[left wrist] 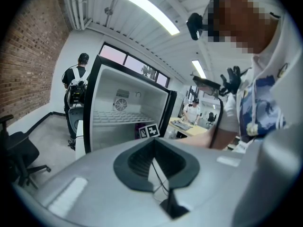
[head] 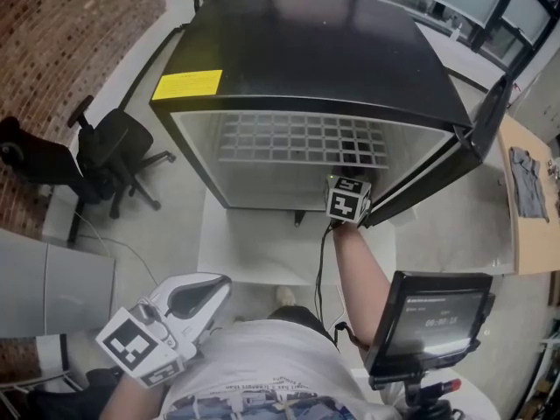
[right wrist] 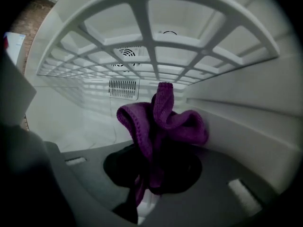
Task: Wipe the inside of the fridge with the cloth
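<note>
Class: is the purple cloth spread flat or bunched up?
Bunched up: the cloth rises in crumpled folds from the right gripper.

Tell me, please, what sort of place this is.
Probably an office or lab workroom, not a home kitchen: the small black fridge with a white interior stands near a red brick wall, beside a black swivel office chair, with a wooden desk nearby.

In the head view the right gripper (right wrist: 151, 178) showed only its marker cube (head: 348, 199) — jaws and cloth (right wrist: 161, 122) hidden inside the fridge (head: 306, 59); print on the yellow label (head: 187, 83) was too small.
</note>
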Motion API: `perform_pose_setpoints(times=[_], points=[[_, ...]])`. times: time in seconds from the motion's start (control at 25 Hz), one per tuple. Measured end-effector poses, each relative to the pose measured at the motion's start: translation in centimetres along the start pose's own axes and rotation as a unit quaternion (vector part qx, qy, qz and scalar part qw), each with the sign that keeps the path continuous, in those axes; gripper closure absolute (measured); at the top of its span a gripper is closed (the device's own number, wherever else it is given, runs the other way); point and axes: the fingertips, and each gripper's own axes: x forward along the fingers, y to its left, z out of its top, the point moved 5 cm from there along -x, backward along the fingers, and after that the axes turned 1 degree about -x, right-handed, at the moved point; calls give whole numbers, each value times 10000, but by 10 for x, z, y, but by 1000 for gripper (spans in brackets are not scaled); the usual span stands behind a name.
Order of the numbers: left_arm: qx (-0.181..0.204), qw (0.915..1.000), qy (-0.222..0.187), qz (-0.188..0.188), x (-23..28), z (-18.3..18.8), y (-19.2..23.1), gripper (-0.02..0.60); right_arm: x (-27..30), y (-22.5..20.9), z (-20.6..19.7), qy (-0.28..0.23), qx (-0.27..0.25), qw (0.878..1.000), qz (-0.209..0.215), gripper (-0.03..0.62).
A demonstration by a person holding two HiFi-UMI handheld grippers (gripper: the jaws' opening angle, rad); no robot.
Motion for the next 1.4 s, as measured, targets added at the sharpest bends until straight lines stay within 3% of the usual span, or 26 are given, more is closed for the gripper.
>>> perform_pose_setpoints(times=[0.6,0.92,1.08,1.24,1.4], points=[[-94,9996,182,173,8,-1,0,574,39,11,8,-149,-200,9985,495,514],[-338,9987,94,377,2,4,2,574,54,49,17,-235,-316,9947,950,514],[-205,9980,158,578,-9,-4,11,574,61,70,22,-279,-372,9923,1149,514],[-418,9968,42,675,-13,0,12,574,64,93,26,-355,-452,9889,1369,514],[-391,9961,66,786,-22,-5,19,574,66,112,32,-419,-492,9867,1491,514]])
